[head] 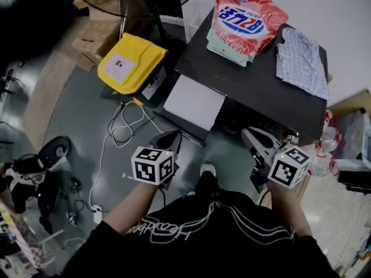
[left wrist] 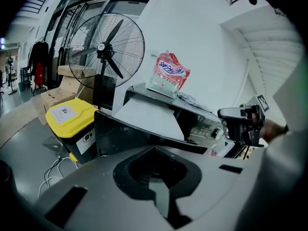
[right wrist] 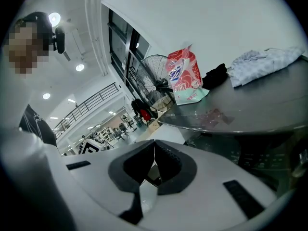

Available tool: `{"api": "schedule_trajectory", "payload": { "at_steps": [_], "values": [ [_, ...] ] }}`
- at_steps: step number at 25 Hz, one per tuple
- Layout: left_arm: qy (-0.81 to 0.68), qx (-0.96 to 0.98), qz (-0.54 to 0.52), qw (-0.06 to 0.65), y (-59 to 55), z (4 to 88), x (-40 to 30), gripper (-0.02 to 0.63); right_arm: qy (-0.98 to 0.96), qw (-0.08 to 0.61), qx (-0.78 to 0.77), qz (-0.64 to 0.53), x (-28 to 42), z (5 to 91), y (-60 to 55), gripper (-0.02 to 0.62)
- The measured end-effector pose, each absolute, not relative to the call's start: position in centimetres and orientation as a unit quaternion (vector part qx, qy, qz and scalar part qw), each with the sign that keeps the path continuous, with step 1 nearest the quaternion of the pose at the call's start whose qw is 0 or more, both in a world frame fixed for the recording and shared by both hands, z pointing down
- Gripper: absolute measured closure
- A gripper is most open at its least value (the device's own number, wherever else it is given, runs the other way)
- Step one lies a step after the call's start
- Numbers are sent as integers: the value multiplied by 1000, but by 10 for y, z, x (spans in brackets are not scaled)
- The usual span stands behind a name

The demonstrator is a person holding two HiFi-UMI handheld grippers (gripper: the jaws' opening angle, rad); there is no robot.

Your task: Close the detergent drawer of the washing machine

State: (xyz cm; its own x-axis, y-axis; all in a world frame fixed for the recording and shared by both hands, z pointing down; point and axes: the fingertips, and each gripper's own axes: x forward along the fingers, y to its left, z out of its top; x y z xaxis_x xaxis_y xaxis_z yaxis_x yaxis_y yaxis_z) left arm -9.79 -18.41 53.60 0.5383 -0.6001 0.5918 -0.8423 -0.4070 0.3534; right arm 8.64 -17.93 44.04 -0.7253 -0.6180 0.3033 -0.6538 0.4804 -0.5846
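The white, flat-fronted detergent drawer (head: 194, 102) stands pulled out from the left front of the dark-topped washing machine (head: 261, 91), jutting toward the grey floor. On the machine's top, a pink-and-white detergent refill pouch (head: 240, 22) lies at the far edge and a pale checked cloth (head: 301, 59) is crumpled to its right. Left of the machine sit a yellow-lidded bin (head: 130, 62) and a tall black pedestal fan (left wrist: 106, 52). White cables (head: 124, 126) loop across the floor near the drawer. Nothing lies between the drawer and the grippers. The left gripper (head: 173, 135) hangs just near of the drawer's frame, its jaws pressed together on nothing. The right gripper (head: 250, 135), at the machine's near edge to the right, also has its jaws closed tight and empty.
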Motion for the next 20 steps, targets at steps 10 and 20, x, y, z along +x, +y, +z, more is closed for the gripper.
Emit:
{"api": "schedule_trajectory", "payload": {
  "at_steps": [10, 20],
  "values": [
    [-443, 814, 193, 322, -199, 537, -90, 583, -858, 21, 371, 355, 92, 441, -198, 568],
    [-449, 814, 188, 317, -225, 533, -72, 583, -860, 18, 372, 349, 113, 436, -218, 568]
  ]
}}
